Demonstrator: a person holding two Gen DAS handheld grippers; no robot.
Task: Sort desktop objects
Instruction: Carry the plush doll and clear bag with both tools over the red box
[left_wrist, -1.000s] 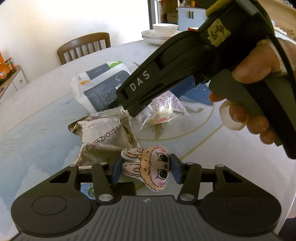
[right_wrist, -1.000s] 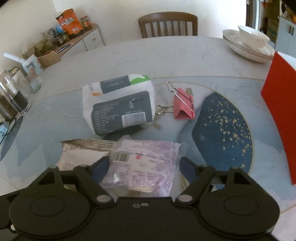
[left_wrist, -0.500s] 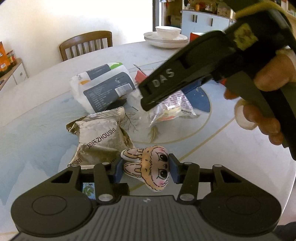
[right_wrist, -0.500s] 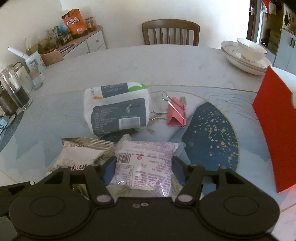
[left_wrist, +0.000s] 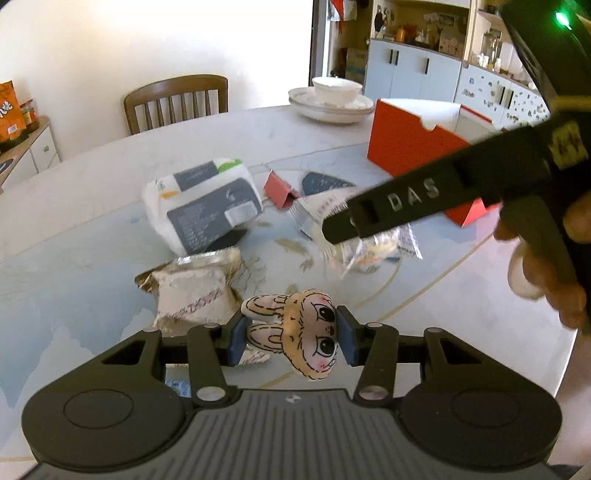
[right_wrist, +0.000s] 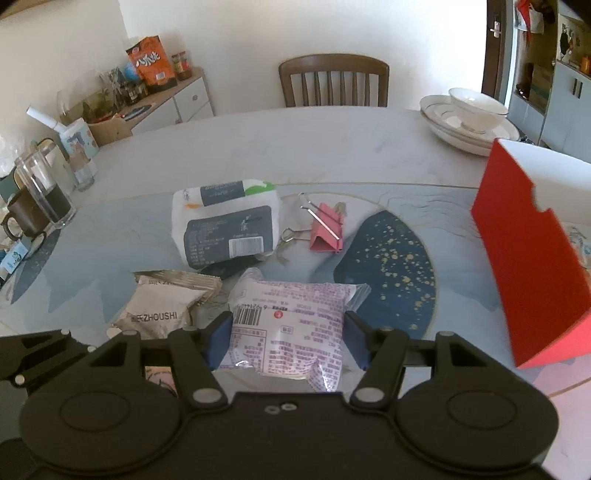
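Observation:
My left gripper (left_wrist: 290, 341) is shut on a small plush rabbit (left_wrist: 299, 332) and holds it above the table. My right gripper (right_wrist: 286, 341) is shut on a clear snack packet with purple print (right_wrist: 286, 328), lifted off the table; that packet also shows in the left wrist view (left_wrist: 373, 243) under the right gripper's body. On the table lie a silver ZHOUSHI snack packet (right_wrist: 162, 306), a white and grey tissue pack (right_wrist: 227, 225) and a pink binder clip (right_wrist: 327, 232). A red open box (right_wrist: 532, 254) stands at the right.
White plates with a bowl (right_wrist: 469, 118) sit at the far right of the round table (right_wrist: 295, 147). A glass pitcher and a mug (right_wrist: 40, 199) stand at the left edge. A wooden chair (right_wrist: 332, 79) is behind the table.
My right gripper closed on the purple-print packet and lifted it up and to the right. My left gripper stayed shut on the rabbit and rose a little.

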